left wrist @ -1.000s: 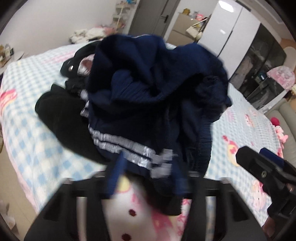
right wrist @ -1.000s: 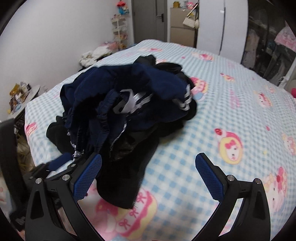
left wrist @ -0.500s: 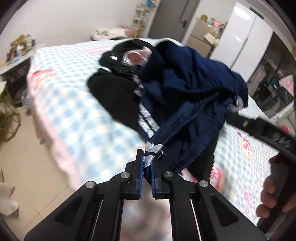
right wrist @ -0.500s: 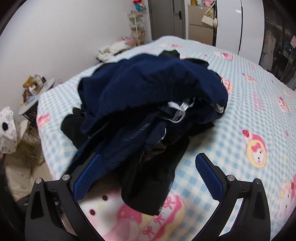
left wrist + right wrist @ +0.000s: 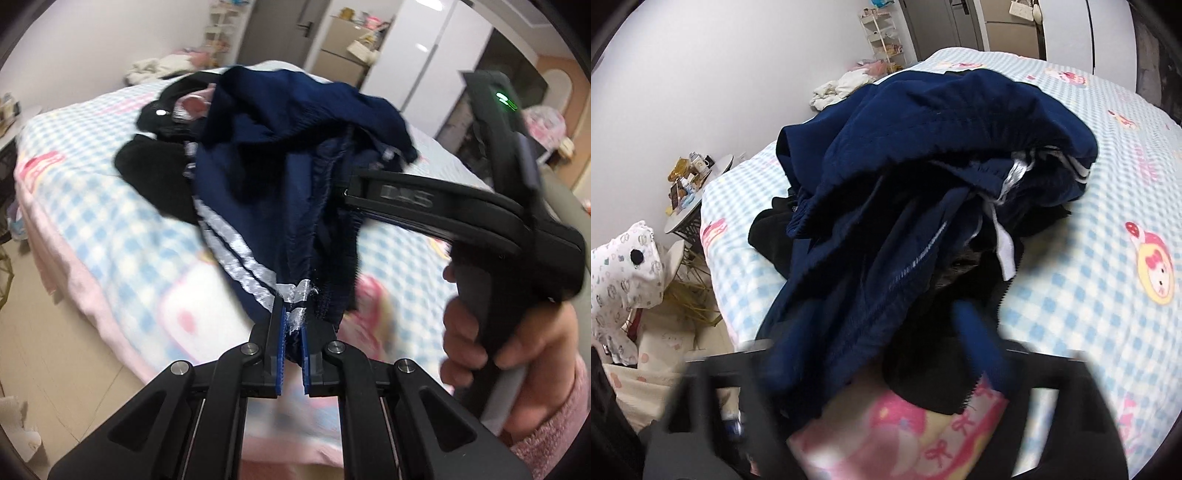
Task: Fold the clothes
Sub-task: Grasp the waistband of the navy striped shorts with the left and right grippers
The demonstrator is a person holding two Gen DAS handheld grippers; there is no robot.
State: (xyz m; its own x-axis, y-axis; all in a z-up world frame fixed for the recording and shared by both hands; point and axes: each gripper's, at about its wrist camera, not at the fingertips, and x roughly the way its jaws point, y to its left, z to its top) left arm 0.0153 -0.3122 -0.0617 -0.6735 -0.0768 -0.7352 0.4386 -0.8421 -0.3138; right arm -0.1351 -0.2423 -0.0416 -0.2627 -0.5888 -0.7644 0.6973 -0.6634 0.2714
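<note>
Left gripper (image 5: 292, 332), clenched on the white-striped hem of a crumpled navy-blue fabric garment (image 5: 280, 155), which lies heaped with a black garment (image 5: 155, 177) on the blue-and-white checked cartoon-print bed (image 5: 99, 229). Right gripper (image 5: 882, 354), motion-blurred, with navy cloth between its fingers; whether it is clamped cannot be told. Right hand (image 5: 491, 332) grips its handle.

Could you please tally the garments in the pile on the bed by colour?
Navy garment with silver stripes: 1
Black garments: at least 1; the tangle hides any exact count
Total: at least 2
</note>
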